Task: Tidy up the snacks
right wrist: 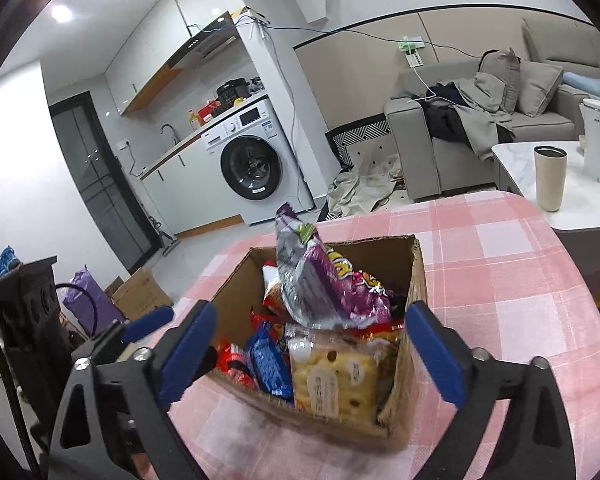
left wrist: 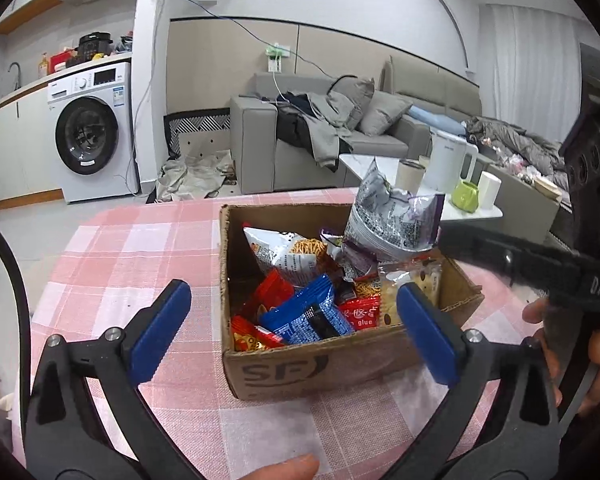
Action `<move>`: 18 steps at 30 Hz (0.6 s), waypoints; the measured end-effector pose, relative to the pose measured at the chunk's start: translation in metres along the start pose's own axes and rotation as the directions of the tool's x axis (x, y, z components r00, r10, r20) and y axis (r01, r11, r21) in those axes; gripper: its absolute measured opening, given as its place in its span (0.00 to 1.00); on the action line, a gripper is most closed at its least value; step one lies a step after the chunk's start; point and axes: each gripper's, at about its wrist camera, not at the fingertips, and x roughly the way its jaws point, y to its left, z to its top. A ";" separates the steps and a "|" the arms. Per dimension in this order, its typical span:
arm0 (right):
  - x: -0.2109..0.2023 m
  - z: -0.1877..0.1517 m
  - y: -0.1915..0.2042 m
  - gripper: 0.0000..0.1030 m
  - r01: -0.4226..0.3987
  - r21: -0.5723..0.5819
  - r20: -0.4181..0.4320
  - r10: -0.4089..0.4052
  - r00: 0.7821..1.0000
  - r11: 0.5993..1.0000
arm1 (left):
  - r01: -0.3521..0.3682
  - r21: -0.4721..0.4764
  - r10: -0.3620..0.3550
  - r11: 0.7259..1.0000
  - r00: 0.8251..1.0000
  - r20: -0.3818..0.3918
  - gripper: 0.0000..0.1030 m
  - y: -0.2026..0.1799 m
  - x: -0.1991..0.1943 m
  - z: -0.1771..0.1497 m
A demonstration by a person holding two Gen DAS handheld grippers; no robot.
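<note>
Both the left hand-held gripper (left wrist: 294, 330) and right hand-held gripper (right wrist: 310, 350) stand wide apart and empty just before the cardboard box (left wrist: 320, 364) on the table (left wrist: 140, 248), its snack packets (left wrist: 300, 312) apparently stowed, so next comes drawing clear.

Open cardboard box (left wrist: 284, 368) on pink checked cloth, crammed with snack packets; purple-silver bag (left wrist: 392, 220) upright on top.

Cardboard box (left wrist: 340, 364) on counter (left wrist: 140, 248), snack packets (left wrist: 304, 312) piled inside. Crumpled bag (left wrist: 392, 220) atop pile toward box's far side, sticking above rim. Cracker pack (right wrist: 332, 376) in near corner, seemingly against wall. Sofa (left wrist: 380, 136) and washing machine (left wrist: 92, 132) behind counter.
</note>
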 end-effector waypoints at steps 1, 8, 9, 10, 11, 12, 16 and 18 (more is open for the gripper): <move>-0.003 -0.002 0.000 0.99 -0.007 -0.003 0.001 0.007 1.000 1.000 | -0.002 0.001 0.002 1.000 1.000 0.002 1.00 0.000 -0.003 0.000; -0.025 -0.024 0.012 1.00 0.002 -0.111 0.040 0.002 0.999 0.994 | -0.034 0.006 0.034 0.999 0.999 0.030 1.00 0.003 -0.029 -0.017; -0.027 -0.027 0.015 1.00 0.004 -0.126 0.050 0.002 0.999 0.992 | -0.038 0.008 0.037 0.999 0.999 0.033 1.00 0.004 -0.032 -0.019; -0.031 -0.032 0.018 1.00 0.008 -0.145 0.065 0.002 0.998 0.989 | -0.041 0.008 0.041 0.999 0.999 0.034 1.00 0.004 -0.034 -0.022; -0.033 -0.036 0.020 1.00 0.010 -0.156 0.073 0.002 0.997 0.988 | -0.046 0.007 0.045 0.999 0.998 0.034 1.00 0.005 -0.036 -0.025; -0.035 -0.039 0.022 1.00 0.010 -0.166 0.080 0.003 0.997 0.986 | -0.049 0.006 0.049 0.999 0.998 0.036 1.00 0.006 -0.038 -0.028; -0.044 -0.054 0.027 1.00 0.015 -0.198 0.114 0.008 0.993 0.980 | -0.062 0.009 0.061 0.998 0.996 0.064 1.00 0.010 -0.048 -0.038; -0.046 -0.061 0.028 1.00 0.030 -0.216 0.127 -0.002 0.992 0.976 | -0.072 0.017 0.070 0.997 0.995 0.075 1.00 0.011 -0.053 -0.043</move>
